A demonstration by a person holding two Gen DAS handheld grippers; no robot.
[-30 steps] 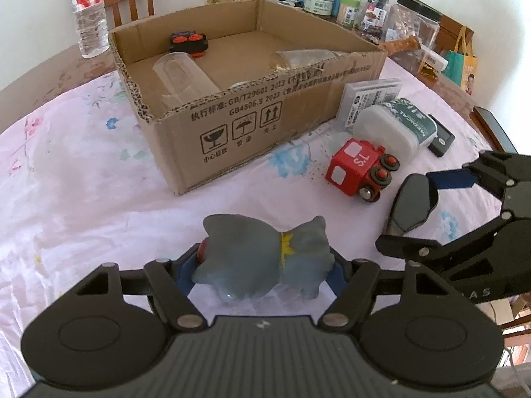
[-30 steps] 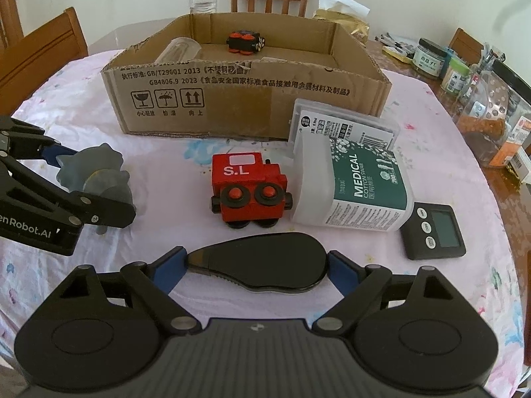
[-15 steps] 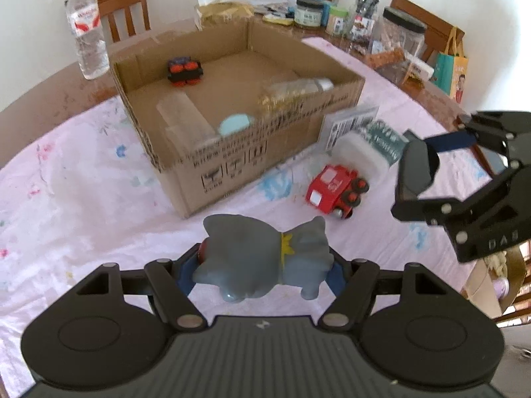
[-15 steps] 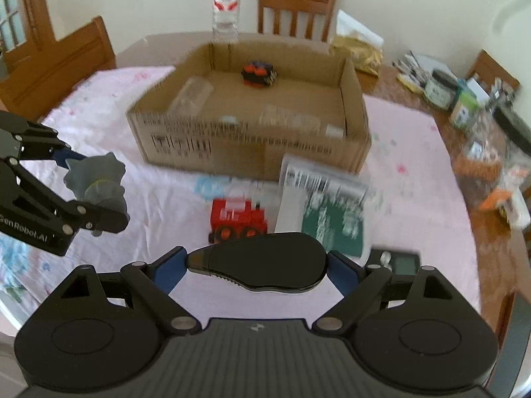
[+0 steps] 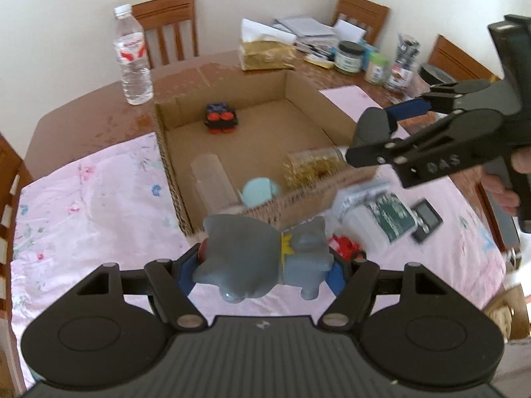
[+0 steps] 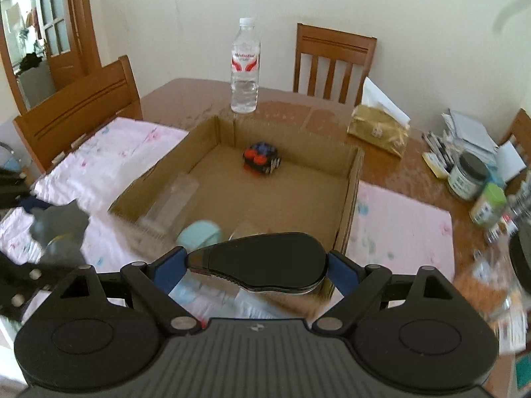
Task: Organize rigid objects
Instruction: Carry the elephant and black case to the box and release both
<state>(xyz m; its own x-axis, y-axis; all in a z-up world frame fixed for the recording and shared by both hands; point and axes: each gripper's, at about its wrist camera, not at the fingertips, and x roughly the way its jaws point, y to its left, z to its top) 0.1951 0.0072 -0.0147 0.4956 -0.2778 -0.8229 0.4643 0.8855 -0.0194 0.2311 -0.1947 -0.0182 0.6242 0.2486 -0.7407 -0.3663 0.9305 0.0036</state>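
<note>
My left gripper is shut on a grey animal toy, held in the air in front of the cardboard box. My right gripper is shut on a black oval object and hovers over the box's near right corner. In the left wrist view, the right gripper shows at the right. The box holds a black-and-red toy car, a clear cup, a light blue object and a clear bottle with gold filling.
A red toy train, a white-and-green cotton bottle and a black timer lie on the pink cloth right of the box. A water bottle, a gold tissue pack and jars stand behind it. Wooden chairs ring the table.
Both grippers have risen with their objects still held. The right one has swung from above the train and cotton bottle to over the box's near right corner.
</note>
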